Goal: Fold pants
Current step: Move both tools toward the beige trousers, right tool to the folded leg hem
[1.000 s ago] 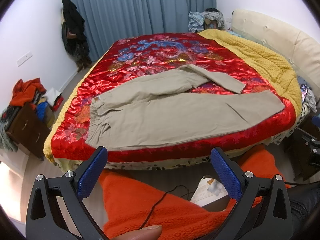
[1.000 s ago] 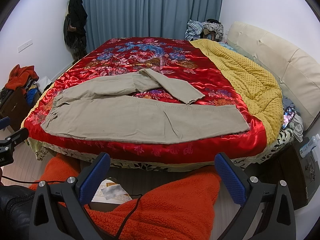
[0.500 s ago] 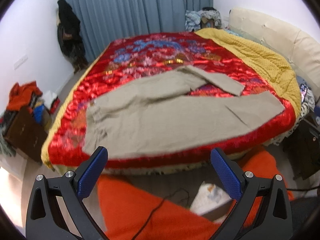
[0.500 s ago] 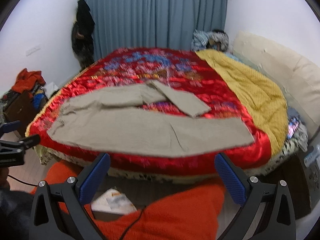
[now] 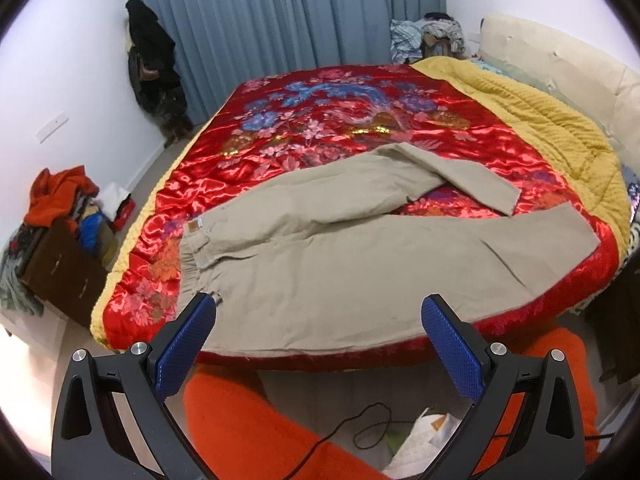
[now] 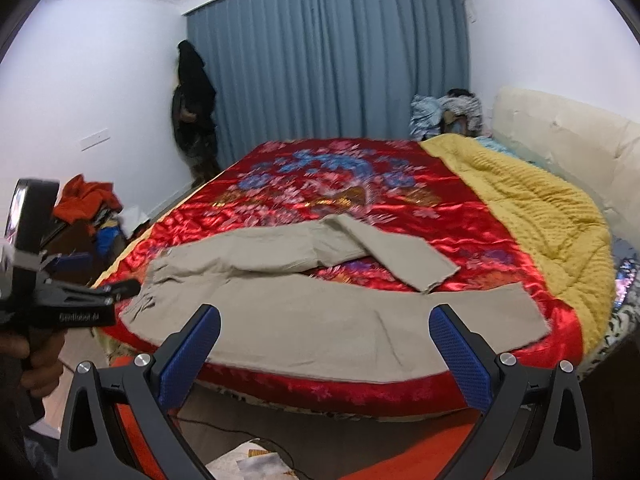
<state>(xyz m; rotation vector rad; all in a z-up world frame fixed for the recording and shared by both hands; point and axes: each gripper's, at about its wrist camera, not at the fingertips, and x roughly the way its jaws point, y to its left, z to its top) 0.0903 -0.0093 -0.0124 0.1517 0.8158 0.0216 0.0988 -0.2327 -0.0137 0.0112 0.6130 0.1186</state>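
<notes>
The khaki pants [image 5: 360, 264] lay spread across the bed [image 5: 360, 128], waistband left, far leg crooked. Both tools, left [image 5: 320, 328] and right [image 6: 324, 340], hung released and empty. Best straighten that leg first, then pinch hems.

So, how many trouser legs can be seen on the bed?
2. The near leg lies straight along the bed edge; the far leg lies behind it, its end bent back toward the near one.

White lettering shows on the black body of the left hand-held gripper [image 6: 86, 316], too blurred to read for sure. The pants [image 5: 360, 264] carry a small tan waistband patch [image 5: 195, 226], wording illegible.
</notes>
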